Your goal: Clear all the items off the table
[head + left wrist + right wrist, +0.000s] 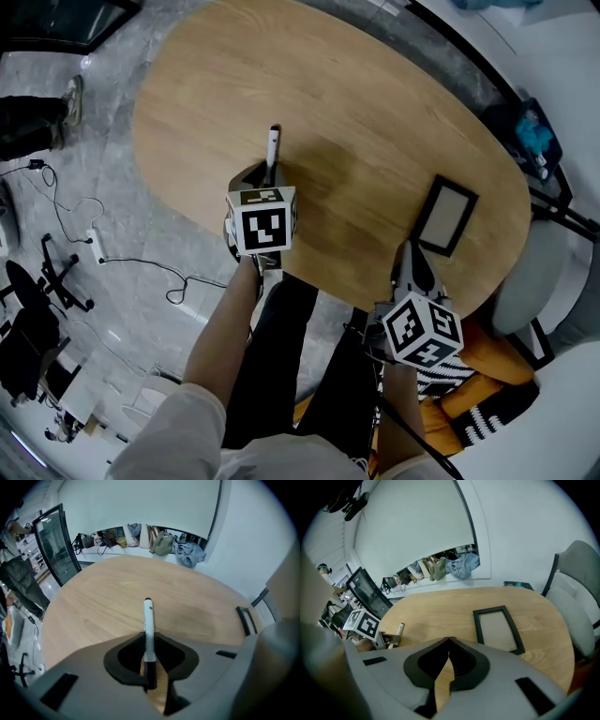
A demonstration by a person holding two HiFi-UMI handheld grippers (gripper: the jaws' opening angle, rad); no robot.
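A white marker with a black cap [274, 145] lies pointing away from me near the front edge of the oval wooden table [356, 94]. My left gripper [270, 174] is shut on its near end. In the left gripper view the marker [148, 618] sticks out forward between the pinched jaws of the left gripper [149, 637]. A black picture frame [447, 216] lies flat at the table's right end. My right gripper [413, 255] is just short of it, shut and empty. In the right gripper view the frame [497, 629] is ahead and right of the right gripper [449, 640].
A grey chair [530, 281] stands at the table's right end. An orange and striped bundle [469, 380] sits below the right gripper. Cables [141, 267] run across the grey floor on the left. Clothes [164, 543] are piled along the far wall.
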